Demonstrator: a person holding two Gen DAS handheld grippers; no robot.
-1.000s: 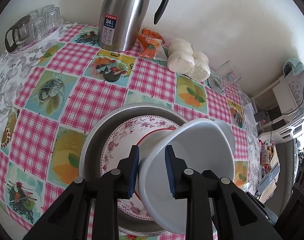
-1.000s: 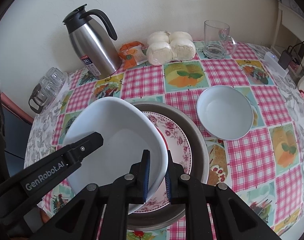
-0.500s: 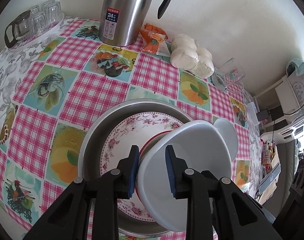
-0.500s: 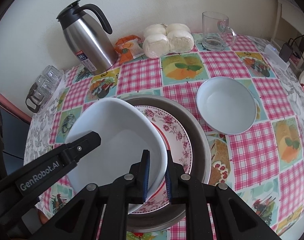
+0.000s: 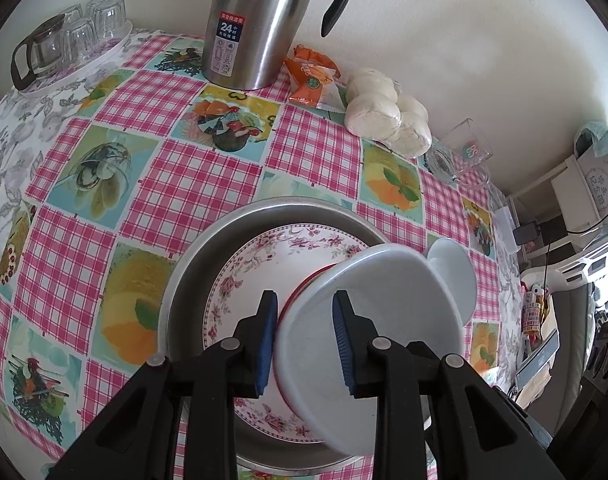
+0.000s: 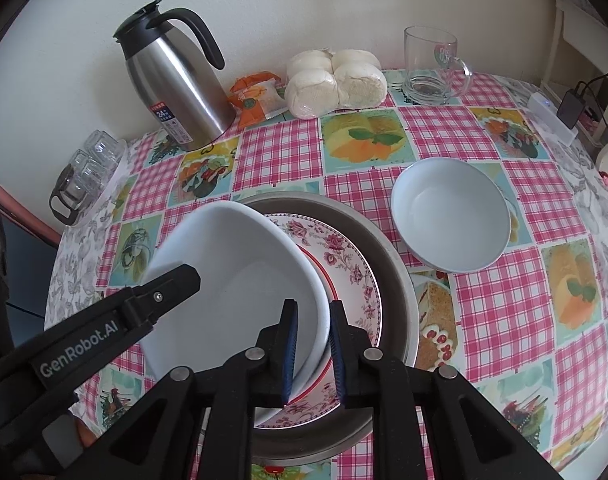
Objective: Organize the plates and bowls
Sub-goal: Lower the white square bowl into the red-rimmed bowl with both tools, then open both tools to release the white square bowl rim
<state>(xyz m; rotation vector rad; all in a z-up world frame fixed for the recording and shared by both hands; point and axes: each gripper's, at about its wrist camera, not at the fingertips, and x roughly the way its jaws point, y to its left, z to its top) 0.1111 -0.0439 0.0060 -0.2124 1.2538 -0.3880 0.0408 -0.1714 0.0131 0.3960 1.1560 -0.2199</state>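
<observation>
A white squarish bowl (image 6: 239, 280) is held tilted over a floral plate (image 6: 344, 264) that lies in a round metal pan (image 6: 400, 300). My right gripper (image 6: 310, 352) is shut on the bowl's right rim. My left gripper (image 5: 304, 344) straddles the bowl's left rim (image 5: 368, 312), its jaws a little apart around it; its finger shows in the right wrist view (image 6: 163, 284). A second round white bowl (image 6: 450, 216) sits on the tablecloth to the right of the pan, and shows in the left wrist view (image 5: 454, 276).
A steel thermos jug (image 6: 175, 80), an orange snack packet (image 6: 255, 98), wrapped buns (image 6: 336, 82) and a glass mug (image 6: 432, 66) stand along the wall. A tray of glasses (image 6: 83, 168) sits at the table's left edge. A power bank (image 6: 552, 116) lies at the far right.
Both grippers have lowered the white bowl toward the floral plate. The left gripper's jaws have opened a little around the rim.
</observation>
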